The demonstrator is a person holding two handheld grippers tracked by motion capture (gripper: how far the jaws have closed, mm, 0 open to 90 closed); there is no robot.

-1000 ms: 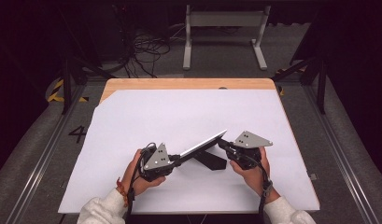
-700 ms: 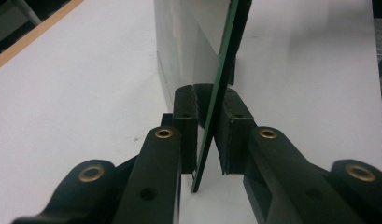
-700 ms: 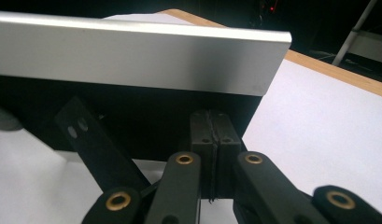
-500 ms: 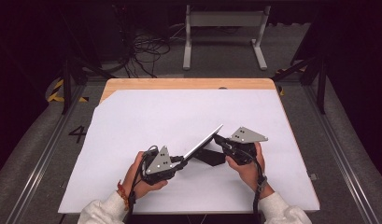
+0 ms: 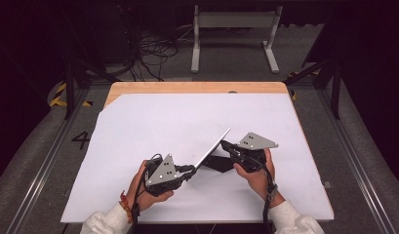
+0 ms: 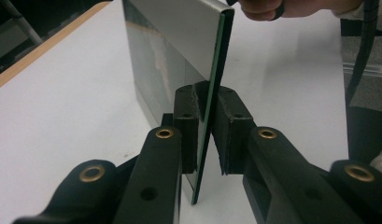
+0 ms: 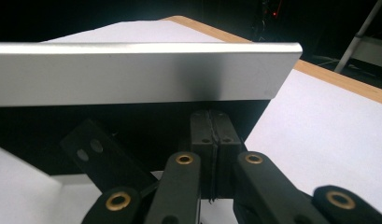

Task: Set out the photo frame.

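Metal plate [image 5: 212,148], thin and silvery, slants up over the near middle of the white-covered bench [image 5: 138,126], carried between two hand-held tongs. In the left gripper view the left tongs [image 6: 208,135] straddle its lower edge; one pad lies on the sheet, a thin gap shows at the other, and the jaws have just been closing, so a firm pinch cannot be told. The plate's far end is cut off by that frame's top. The right tongs [image 7: 210,140] are pressed together beneath the plate's bright edge; what sits between their pads is lost in black shadow. From above, a dark patch [image 5: 219,163] under the plate is hard to make out.
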